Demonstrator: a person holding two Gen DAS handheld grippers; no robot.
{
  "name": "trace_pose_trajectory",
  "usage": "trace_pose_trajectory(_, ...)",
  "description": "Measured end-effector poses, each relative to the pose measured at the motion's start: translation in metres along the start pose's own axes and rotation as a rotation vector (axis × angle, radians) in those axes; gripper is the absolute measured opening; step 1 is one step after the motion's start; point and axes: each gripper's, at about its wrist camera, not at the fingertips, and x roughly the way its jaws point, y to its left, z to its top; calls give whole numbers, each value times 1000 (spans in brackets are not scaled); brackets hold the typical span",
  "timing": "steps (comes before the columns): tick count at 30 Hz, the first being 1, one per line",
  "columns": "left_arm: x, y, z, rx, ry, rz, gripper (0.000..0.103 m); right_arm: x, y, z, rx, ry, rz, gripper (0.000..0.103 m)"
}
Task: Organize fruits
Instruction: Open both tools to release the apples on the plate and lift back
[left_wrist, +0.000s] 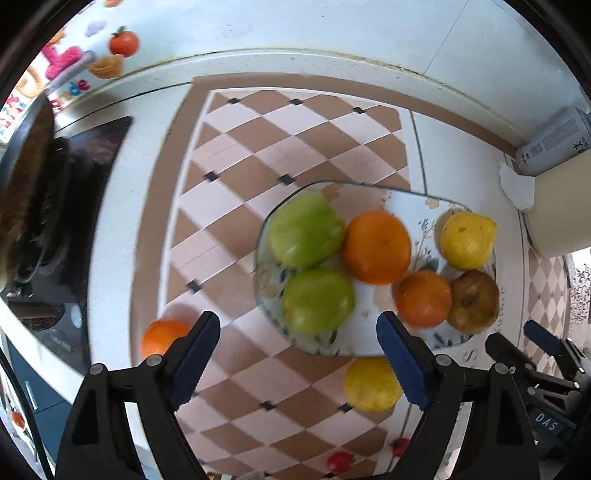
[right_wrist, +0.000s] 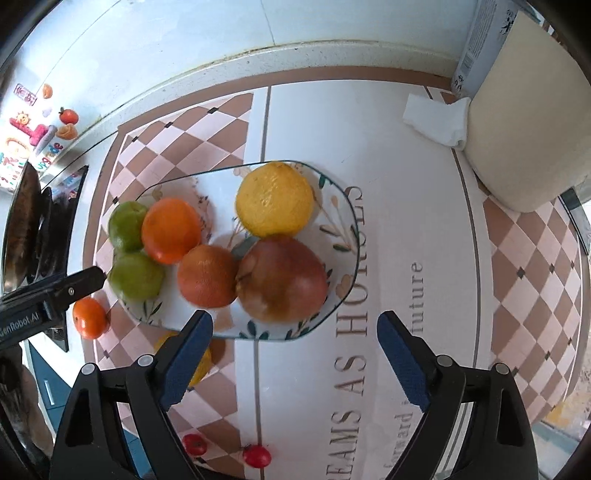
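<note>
Left wrist view: both grippers (left_wrist: 297, 354) (right_wrist: 295, 354) spread wide w/ nothing held above plate (left_wrist: 402, 201), so next = grab stray orange (left_wrist: 162, 338) or lemon (left_wrist: 369, 384).

Checkered mat (left_wrist: 258, 155), white tissue (right_wrist: 436, 120), blue carton (left_wrist: 554, 144).

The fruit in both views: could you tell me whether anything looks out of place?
Yes. An orange and a lemon lie on the counter mat beside the plate, while six fruits sit on it. The reddish-brown apple looks blotchy, maybe bruised.
</note>
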Motion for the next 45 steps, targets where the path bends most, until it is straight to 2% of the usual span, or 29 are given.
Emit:
trace_pose_trajectory(6, -31, 1, -27, 36, -82, 50, 87, -25, 14, -19, -30, -31, -35, 93)
trace_pose_trajectory(17, -93, 0, -68, 81, -189, 40, 87, -98, 29, -55, -37, -135, -47, 96)
trace_pose_trajectory(26, -135, 0, -93, 75, -230, -9, 87, -160, 35, -81, -34, -223, -20, 96)
trace_pose_trajectory(35, -169, 1, -106, 71, -265, -36, 87, -203, 37, -100, -23, -281, -8, 96)
trace_pose_trajectory(45, -180, -1, -112, 77, -293, -37, 87, -213, 39, -104, -19, -289, 2, 96)
